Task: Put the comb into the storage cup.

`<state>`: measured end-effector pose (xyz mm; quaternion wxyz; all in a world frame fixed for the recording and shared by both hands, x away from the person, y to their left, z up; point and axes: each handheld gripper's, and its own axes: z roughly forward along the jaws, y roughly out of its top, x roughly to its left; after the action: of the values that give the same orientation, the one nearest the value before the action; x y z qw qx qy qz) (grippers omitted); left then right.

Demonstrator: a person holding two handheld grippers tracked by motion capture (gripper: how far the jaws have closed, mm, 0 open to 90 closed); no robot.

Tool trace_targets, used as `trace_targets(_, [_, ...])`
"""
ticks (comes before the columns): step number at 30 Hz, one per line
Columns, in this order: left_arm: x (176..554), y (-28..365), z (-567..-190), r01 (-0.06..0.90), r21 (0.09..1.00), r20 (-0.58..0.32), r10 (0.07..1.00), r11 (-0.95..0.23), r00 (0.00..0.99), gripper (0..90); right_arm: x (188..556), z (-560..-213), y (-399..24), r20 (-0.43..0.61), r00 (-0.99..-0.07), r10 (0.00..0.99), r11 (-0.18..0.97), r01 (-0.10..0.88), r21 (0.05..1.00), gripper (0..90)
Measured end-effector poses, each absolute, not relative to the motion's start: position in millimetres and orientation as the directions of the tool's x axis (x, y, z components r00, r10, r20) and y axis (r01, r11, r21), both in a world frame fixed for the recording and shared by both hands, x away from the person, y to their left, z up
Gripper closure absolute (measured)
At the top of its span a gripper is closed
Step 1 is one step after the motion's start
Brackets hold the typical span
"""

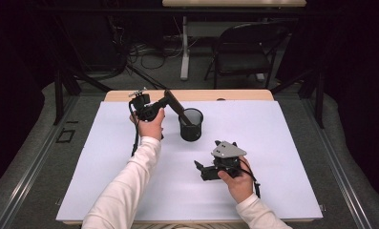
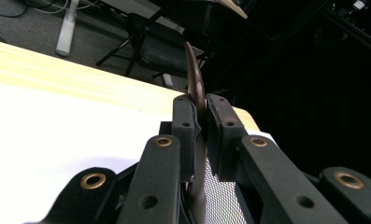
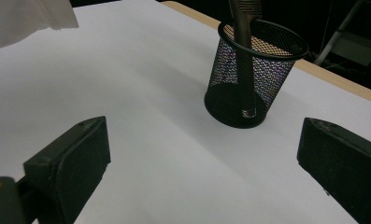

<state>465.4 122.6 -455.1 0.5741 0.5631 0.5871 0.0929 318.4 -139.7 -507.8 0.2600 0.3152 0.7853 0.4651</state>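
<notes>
White-covered desk point(image 1: 130, 191), wood strip showing along its far edge. Beyond that edge, a dark folding chair point(image 1: 247, 47) on the floor, well apart from the work.

On the desk, toward the far edge and about midway between the left and right edges: black mesh cup point(image 1: 191, 125), upright, standing free of both hands. Seen also from the right gripper view point(image 3: 255, 74), where the lower end of a long dark brown comb-like tool point(image 3: 243, 51) runs down inside the cup to near its base.

Same tool in the high view point(image 1: 176, 107), leaning: lower end in the cup, upper end slanting up and leftward toward the far-left part of the desk. Exact kind of tool hard to tell; thin, flat, slightly curved.

Left gripper point(image 1: 164, 101), held above the desk just left of the cup, clamped tight on the tool's upper part; in the left gripper view point(image 2: 199, 135) both pads pressed against the thin blade point(image 2: 195, 77), which pokes out past the jaws toward the far edge, with mesh visible below.

Right gripper point(image 1: 200, 168), nearer the front edge and right of centre, resting low in the hand with jaws spread wide and nothing between them; pointed toward the cup but well apart from it.

Judged progress: placing nearly finished. Tool already seated in the cup. Left to do: release the clamp, draw the left gripper away, and let the tool settle against the rim without tipping the cup.
</notes>
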Motion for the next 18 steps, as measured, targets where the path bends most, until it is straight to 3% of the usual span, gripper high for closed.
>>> trace_targets(9, [465.3, 123.3, -454.9, 0.556, 0.753, -0.574, 0.765, 0.351, 0.294, 77.5, 318.5, -508.0, -139.5, -0.116, -0.666, 0.737, 0.371, 0.255, 0.893, 2.4])
trace_targets(18, [464.1, 124.2, -452.5, 0.548, 0.754, -0.580, 0.758, 0.363, 0.297, 65.3, 318.3, -508.0, -139.4, -0.115, -0.667, 0.736, 0.370, 0.255, 0.893, 2.4])
